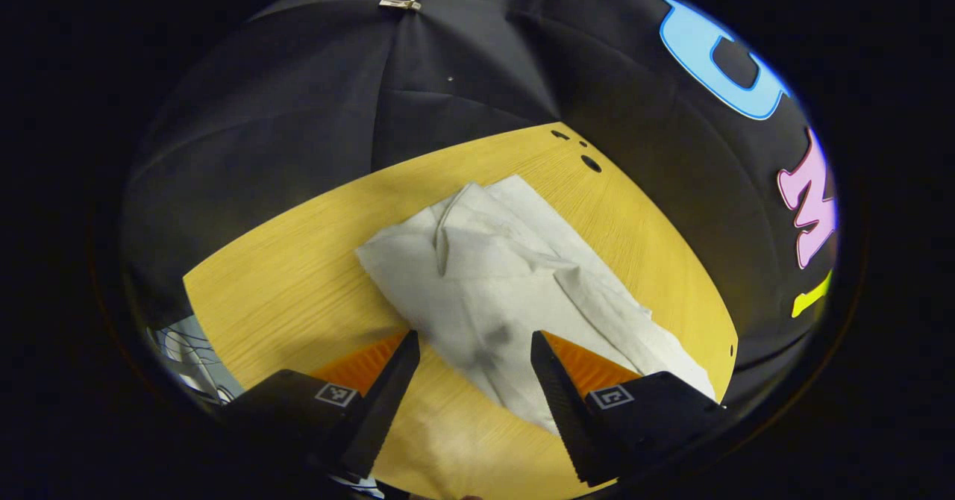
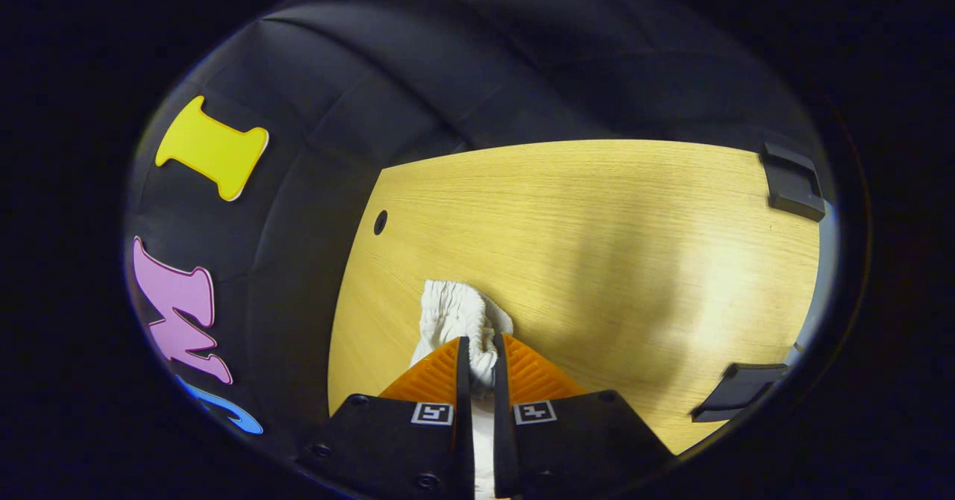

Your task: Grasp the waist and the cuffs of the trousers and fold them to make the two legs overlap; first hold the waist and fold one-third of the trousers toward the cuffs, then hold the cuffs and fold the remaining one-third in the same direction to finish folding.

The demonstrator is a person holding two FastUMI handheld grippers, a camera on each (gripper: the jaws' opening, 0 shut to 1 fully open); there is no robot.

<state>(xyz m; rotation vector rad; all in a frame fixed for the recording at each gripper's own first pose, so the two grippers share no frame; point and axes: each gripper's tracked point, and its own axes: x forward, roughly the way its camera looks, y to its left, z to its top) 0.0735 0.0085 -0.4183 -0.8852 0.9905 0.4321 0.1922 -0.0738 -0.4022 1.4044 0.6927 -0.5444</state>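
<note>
White trousers point(image 1: 507, 283) lie crumpled across the yellow wooden table point(image 1: 298, 283) in the left gripper view, running from the far middle toward the near right edge. My left gripper point(image 1: 474, 351) hovers open just above their near part, one finger on each side of the cloth, nothing pinched. In the right gripper view my right gripper point(image 2: 477, 354) is shut on the gathered elastic waist point(image 2: 455, 313) of the trousers, which bunches up beyond the fingertips above the table point(image 2: 597, 246). The cloth behind the fingers is hidden.
The black cloth wall closes the table's far side in both views. Two black brackets point(image 2: 794, 183) point(image 2: 735, 389) sit at the table's right edge in the right gripper view. Small holes point(image 1: 589, 163) mark the table's far corner.
</note>
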